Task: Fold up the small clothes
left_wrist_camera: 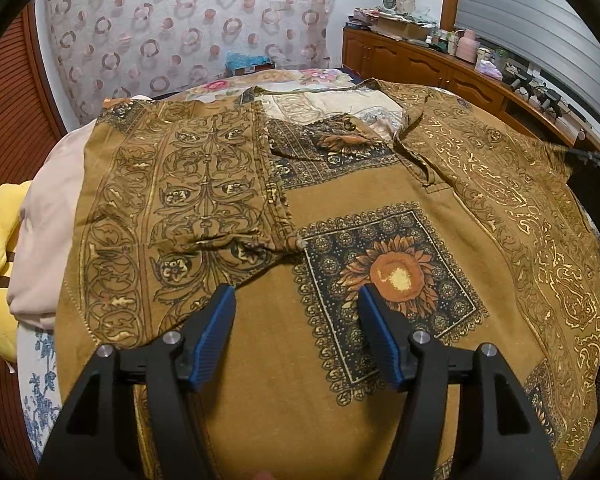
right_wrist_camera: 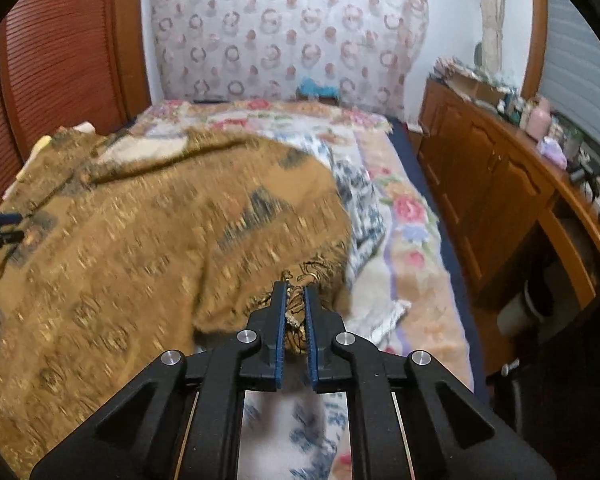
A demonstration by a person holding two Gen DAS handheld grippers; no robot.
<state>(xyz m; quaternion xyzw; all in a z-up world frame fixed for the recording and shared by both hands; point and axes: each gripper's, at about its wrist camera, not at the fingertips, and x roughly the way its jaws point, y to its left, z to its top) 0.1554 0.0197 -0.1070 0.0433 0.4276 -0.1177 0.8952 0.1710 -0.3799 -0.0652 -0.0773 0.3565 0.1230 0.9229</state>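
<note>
Right claw (right_wrist_camera: 296, 300) clamped on brown patterned shirt (right_wrist_camera: 140, 240) edge; left claw (left_wrist_camera: 296, 300) apart above it; no legible writing.

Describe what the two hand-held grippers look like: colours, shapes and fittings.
Both match. The left hand-held gripper and right hand-held gripper have black angular plastic frames with triangular cut-outs, round silver pivot pins, and two fingers faced with ribbed blue pads. No cables or sleeves show.

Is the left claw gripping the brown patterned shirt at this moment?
No: the left claw hangs open above the brown patterned shirt, with no cloth pinched between its blue pads.
</note>
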